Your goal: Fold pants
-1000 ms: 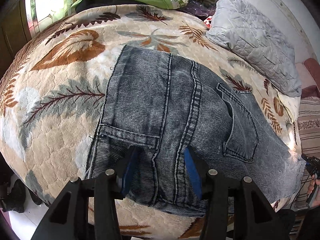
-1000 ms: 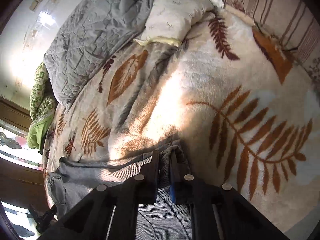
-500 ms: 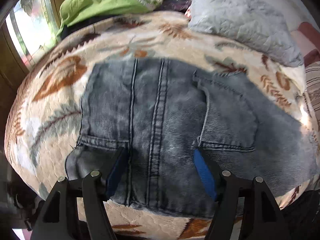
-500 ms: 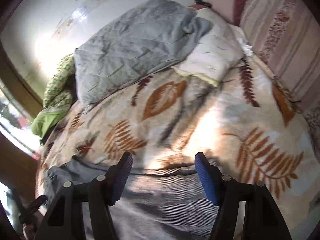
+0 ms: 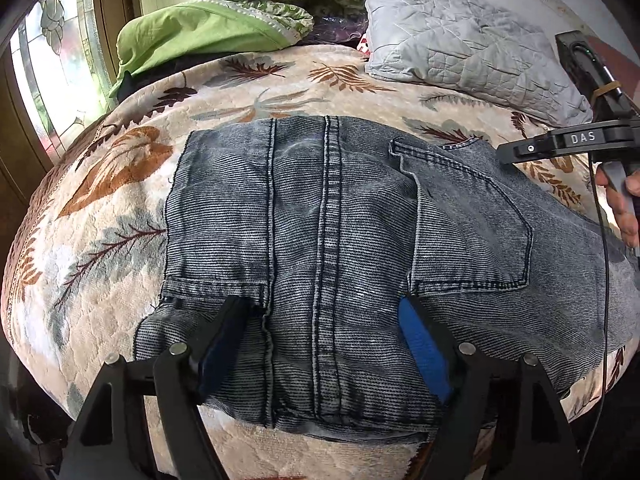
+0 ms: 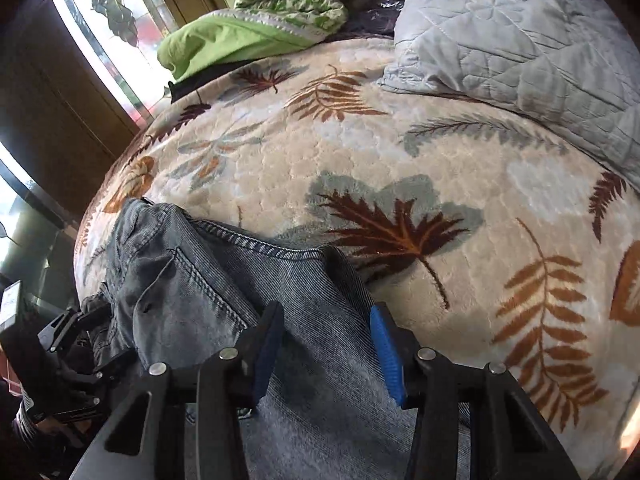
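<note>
While its blue-padded jaws stand wide apart, the left claw (image 5: 324, 320) hovers over the waist end of the grey jeans (image 5: 328, 240), gripping nothing. The right claw (image 6: 326, 328) is likewise wide, above a leg of the jeans. They lie flat, back pockets up, on the bed's leaf-patterned blanket (image 6: 400, 152). Beyond sit a grey quilted pillow (image 5: 460, 40) and green bedding (image 5: 200, 32).

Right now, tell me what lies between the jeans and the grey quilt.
Only bare leaf-print blanket. The left wrist view shows it running unbroken from the far edge of the jeans up to the grey quilt; nothing sits on that stretch.
</note>
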Action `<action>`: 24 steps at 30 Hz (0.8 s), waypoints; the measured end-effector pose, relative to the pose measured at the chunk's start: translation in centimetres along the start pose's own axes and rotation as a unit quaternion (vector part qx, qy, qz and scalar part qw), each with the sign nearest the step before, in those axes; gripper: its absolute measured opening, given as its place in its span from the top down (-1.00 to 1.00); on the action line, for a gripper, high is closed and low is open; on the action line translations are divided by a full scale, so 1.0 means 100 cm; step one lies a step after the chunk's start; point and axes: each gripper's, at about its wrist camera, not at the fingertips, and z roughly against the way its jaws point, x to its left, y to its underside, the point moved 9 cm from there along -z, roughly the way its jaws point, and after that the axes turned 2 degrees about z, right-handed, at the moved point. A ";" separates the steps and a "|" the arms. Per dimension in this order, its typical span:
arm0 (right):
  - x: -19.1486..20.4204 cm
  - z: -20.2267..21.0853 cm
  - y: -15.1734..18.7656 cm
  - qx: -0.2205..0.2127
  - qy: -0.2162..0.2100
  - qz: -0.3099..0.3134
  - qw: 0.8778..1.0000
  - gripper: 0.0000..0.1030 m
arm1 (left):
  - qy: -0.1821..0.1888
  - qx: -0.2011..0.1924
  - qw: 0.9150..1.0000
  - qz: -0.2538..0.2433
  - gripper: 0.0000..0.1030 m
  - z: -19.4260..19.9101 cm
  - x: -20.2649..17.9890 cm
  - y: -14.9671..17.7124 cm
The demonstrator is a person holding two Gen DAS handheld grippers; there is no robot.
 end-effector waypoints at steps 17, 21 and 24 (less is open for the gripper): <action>-0.009 -0.036 -0.009 0.021 0.126 0.083 0.988 0.94 | 0.006 -0.010 1.000 -0.002 -0.61 0.000 0.000 -0.001; -0.018 0.005 -0.010 -0.037 0.083 -0.002 0.996 0.59 | 0.020 -0.018 0.999 0.021 -0.61 0.013 0.003 -0.005; -0.024 0.057 0.010 -0.087 0.068 -0.064 0.992 -0.18 | 0.027 -0.057 0.998 0.032 -0.61 0.040 0.001 -0.017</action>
